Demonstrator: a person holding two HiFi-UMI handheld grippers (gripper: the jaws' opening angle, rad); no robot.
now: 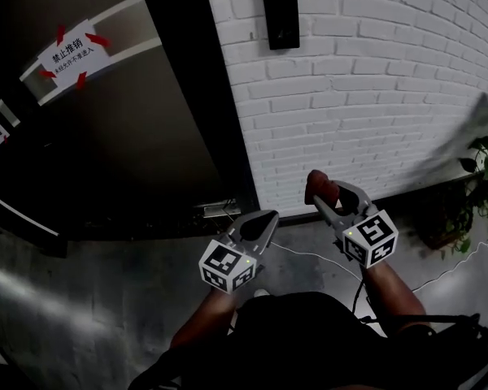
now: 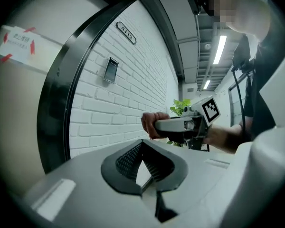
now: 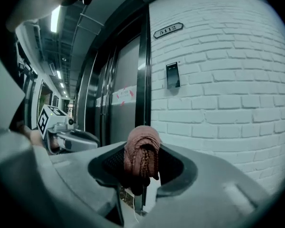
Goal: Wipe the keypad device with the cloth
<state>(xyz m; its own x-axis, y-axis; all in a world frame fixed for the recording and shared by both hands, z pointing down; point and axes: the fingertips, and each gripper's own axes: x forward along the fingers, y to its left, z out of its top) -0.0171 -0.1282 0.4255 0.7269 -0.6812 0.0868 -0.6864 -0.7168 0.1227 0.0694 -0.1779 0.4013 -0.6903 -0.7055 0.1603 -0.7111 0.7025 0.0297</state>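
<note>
- A white paper notice point(image 1: 71, 54) with red tape at its corners is stuck on the dark, smooth door point(image 1: 130, 136) at the far left.
- A black door frame point(image 1: 203, 88) runs between that door and the white painted brick wall point(image 1: 374, 96).
- The grey left gripper point(image 1: 267, 219) is held low in front of the foot of the door frame. Its own view shows the ribbed black jaws meeting at their tips, clenched on nothing.
- Its black-and-white marker cube point(image 1: 228, 266) sits just above the person's left forearm point(image 1: 199, 327).
- The black rectangular keypad device point(image 1: 281, 17) is mounted high on the brick wall, just right of the door frame and well apart from both grippers. Nothing touches it.
- A small dark number plate point(image 3: 168, 30) hangs on the wall above the keypad device in the right gripper view.
- The grey right gripper point(image 1: 321, 197) is beside the left one and a little higher, pointing at the wall. Its jaws are clamped on a bunched reddish-brown knitted cloth point(image 1: 317, 184), which bulges above the tips and hangs down between them.
- A thin white cable point(image 1: 309, 256) trails over the grey floor point(image 1: 81, 299) under the grippers.
- A green leafy potted plant point(image 1: 486, 187) stands by the wall at the far right.
</note>
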